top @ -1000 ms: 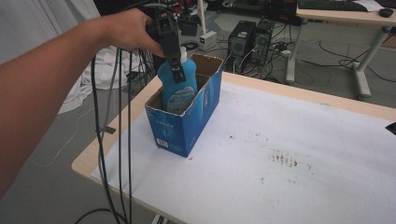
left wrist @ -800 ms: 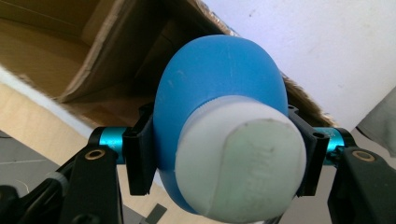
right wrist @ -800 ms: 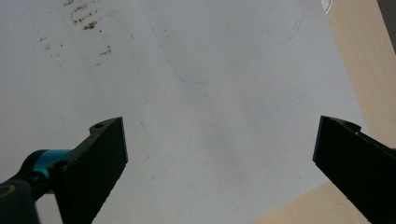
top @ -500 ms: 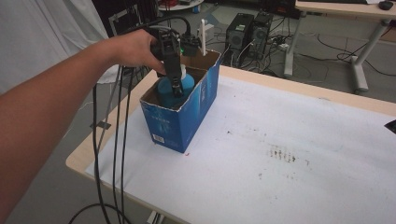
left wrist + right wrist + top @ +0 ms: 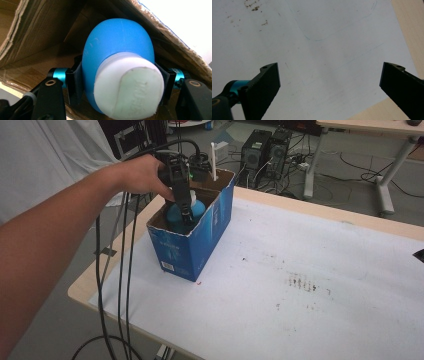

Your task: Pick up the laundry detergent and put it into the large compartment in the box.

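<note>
A blue bottle (image 5: 192, 210) with a white cap (image 5: 128, 86) hangs inside an open blue cardboard box (image 5: 187, 247) at the table's left. My left gripper (image 5: 184, 207) reaches down into the box from above and is shut on the bottle's neck; in the left gripper view both jaws press the blue body (image 5: 117, 42) just behind the cap. Brown inner walls of the box (image 5: 37, 40) surround the bottle. My right gripper (image 5: 329, 82) hovers over the white table cover (image 5: 324, 37), its jaws wide apart with nothing between them.
A white sheet (image 5: 300, 270) covers the wooden table (image 5: 350, 215); it carries small dark stains (image 5: 300, 282). Black cables (image 5: 125, 270) hang off the table's left edge. A white stick (image 5: 214, 160) rises behind the box. Computer towers (image 5: 265, 150) stand on the floor beyond.
My left gripper has sunk with the blue bottle, from above the box rim down into the box. The box has not shifted.
</note>
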A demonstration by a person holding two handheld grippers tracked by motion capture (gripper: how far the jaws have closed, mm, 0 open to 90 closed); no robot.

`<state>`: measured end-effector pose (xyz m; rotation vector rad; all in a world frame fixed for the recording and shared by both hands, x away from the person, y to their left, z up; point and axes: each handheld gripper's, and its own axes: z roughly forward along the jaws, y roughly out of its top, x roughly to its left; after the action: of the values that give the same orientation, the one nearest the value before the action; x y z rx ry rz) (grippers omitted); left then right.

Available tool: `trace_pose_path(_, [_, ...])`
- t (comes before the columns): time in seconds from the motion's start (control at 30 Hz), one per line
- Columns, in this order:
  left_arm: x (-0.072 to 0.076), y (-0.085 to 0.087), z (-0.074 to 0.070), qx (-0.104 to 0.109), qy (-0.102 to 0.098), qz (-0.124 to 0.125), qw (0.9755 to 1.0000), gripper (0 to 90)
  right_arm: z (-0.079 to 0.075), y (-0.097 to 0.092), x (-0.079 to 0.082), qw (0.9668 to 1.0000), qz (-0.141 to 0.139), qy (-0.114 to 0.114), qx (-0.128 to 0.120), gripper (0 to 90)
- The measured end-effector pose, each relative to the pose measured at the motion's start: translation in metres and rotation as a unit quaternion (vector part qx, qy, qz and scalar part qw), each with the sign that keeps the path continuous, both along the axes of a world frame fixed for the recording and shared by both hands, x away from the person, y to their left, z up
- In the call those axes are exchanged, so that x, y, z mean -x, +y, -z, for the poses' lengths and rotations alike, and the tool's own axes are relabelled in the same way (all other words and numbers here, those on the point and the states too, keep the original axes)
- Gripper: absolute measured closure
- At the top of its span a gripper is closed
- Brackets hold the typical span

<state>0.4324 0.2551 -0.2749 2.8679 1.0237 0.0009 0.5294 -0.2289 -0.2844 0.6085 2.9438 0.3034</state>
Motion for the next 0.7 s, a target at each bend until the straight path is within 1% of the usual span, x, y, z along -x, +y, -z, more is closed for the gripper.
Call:
trace_pose_path(0.07, [-0.001, 0.001, 0.000, 0.000, 0.002, -0.009, 1.0000, 37.8, 0.001, 0.000, 0.000, 1.0000, -0.002, 0.001, 0.000, 2.1])
trace_pose_path(0.23, [-0.003, 0.000, 0.001, -0.001, 0.004, -0.018, 0.9998, 37.0, 0.000, -0.001, 0.001, 1.0000, 0.004, 0.001, 0.000, 2.2])
trace_pose_path(0.27, [-0.004, 0.000, 0.001, -0.001, 0.006, -0.021, 0.9998, 34.4, 0.000, -0.001, 0.002, 1.0000, 0.004, 0.000, -0.001, 2.1])
trace_pose_path(0.3, [-0.005, 0.000, 0.001, -0.003, 0.009, -0.033, 0.9994, 31.1, -0.001, -0.002, 0.001, 1.0000, 0.003, -0.002, -0.003, 2.2])
trace_pose_path(0.33, [-0.006, 0.000, -0.001, 0.000, 0.009, -0.038, 0.9993, 30.9, -0.002, -0.002, 0.002, 1.0000, 0.004, -0.002, -0.003, 2.2])
trace_pose_path(0.4, [-0.006, 0.002, -0.003, 0.007, 0.006, -0.045, 0.9989, 30.8, -0.003, -0.003, 0.002, 1.0000, 0.007, -0.001, -0.003, 2.2])
trace_pose_path(0.43, [-0.006, 0.002, -0.003, 0.007, 0.006, -0.045, 0.9989, 28.9, -0.003, -0.003, 0.002, 1.0000, 0.007, -0.001, -0.003, 2.2])
trace_pose_path(0.47, [-0.006, 0.003, -0.006, 0.012, 0.002, -0.054, 0.9985, 26.5, -0.003, -0.004, 0.003, 1.0000, 0.005, -0.003, -0.003, 2.2])
trace_pose_path(0.6, [-0.004, 0.005, -0.014, 0.018, -0.005, -0.065, 0.9977, 26.4, -0.004, -0.005, 0.004, 1.0000, 0.006, -0.004, -0.005, 2.2])
trace_pose_path(0.63, [-0.004, 0.005, -0.014, 0.018, -0.005, -0.065, 0.9977, 26.4, -0.004, -0.005, 0.004, 1.0000, 0.006, -0.004, -0.005, 2.2])
trace_pose_path(0.67, [-0.003, 0.007, -0.020, 0.021, -0.009, -0.070, 0.9973, 26.4, -0.006, -0.005, 0.004, 0.9999, 0.006, -0.005, -0.008, 2.1])
trace_pose_path(0.7, [-0.003, 0.007, -0.020, 0.021, -0.009, -0.070, 0.9973, 26.4, -0.006, -0.006, 0.004, 0.9999, 0.005, -0.005, -0.007, 2.2])
